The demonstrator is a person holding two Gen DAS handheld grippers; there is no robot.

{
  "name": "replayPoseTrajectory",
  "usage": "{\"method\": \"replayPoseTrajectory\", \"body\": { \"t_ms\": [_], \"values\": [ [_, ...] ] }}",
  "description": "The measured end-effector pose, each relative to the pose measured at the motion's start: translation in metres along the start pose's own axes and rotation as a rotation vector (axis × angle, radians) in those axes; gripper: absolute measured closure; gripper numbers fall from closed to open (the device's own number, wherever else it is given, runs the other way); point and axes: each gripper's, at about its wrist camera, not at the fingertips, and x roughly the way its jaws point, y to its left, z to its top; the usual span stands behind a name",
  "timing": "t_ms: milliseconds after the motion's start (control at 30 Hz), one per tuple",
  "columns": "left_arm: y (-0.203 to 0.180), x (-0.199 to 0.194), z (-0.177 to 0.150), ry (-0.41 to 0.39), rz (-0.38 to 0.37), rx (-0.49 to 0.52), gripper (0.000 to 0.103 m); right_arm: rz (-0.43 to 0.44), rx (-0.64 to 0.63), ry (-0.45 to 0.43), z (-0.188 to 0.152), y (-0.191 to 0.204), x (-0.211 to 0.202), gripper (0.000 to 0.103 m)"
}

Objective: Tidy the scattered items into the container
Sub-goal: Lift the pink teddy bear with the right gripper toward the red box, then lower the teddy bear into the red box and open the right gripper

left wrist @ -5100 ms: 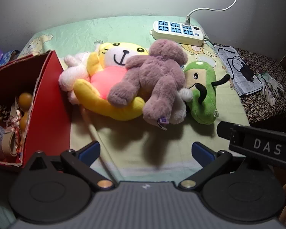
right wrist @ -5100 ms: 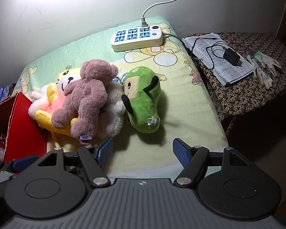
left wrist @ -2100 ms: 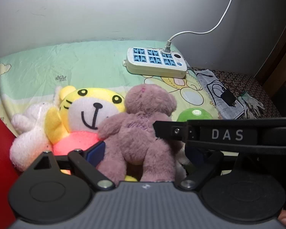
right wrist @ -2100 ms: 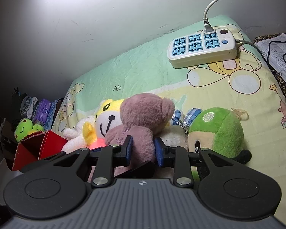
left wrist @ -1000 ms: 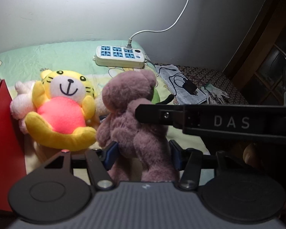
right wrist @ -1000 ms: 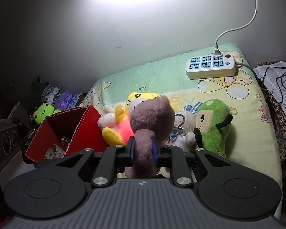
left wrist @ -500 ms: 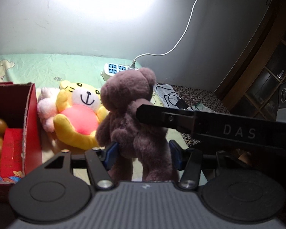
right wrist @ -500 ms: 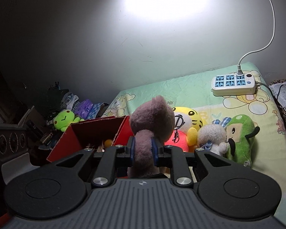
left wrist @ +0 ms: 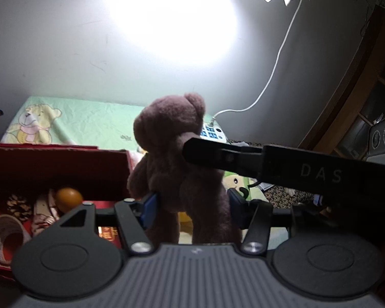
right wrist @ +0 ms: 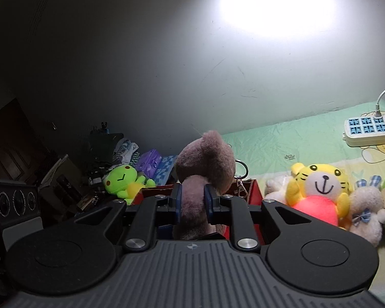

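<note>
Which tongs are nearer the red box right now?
Left, probably. Left tongs hold the brown bear right at the red box rim; right tongs pinch the bear's arm on its side away from the box.

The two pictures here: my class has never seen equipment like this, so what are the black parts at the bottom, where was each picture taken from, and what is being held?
There is no robot. A person holds a two-finger gripper in each hand, and a wide-angle camera on each one looks forward along its fingers, so the black parts are the tool itself.

One picture comes from the left gripper, the other from the right gripper. Both are shut on the same brown teddy bear: the left around its body, the right on an arm. The black bar marked DAS in the left view is the right gripper seen from the side.

Beside the bear is a red box already holding small things. On the green bed sheet lie a yellow tiger toy, a white plush toy and a power strip.
</note>
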Motion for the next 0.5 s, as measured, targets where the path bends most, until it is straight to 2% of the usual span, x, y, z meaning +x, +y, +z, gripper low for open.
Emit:
{"method": "replayPoseTrajectory", "body": {
  "t_ms": [200, 500],
  "values": [
    [0.052, -0.030, 0.003, -0.019, 0.081, -0.005, 0.048, 0.069, 0.073, 0.022, -0.013, 0.027, 0.048, 0.083],
    [0.110, -0.057, -0.002, 0.000, 0.200, 0.002, 0.048, 0.142, 0.223, 0.086, -0.038, 0.041, 0.106, 0.083]
  ]
}}
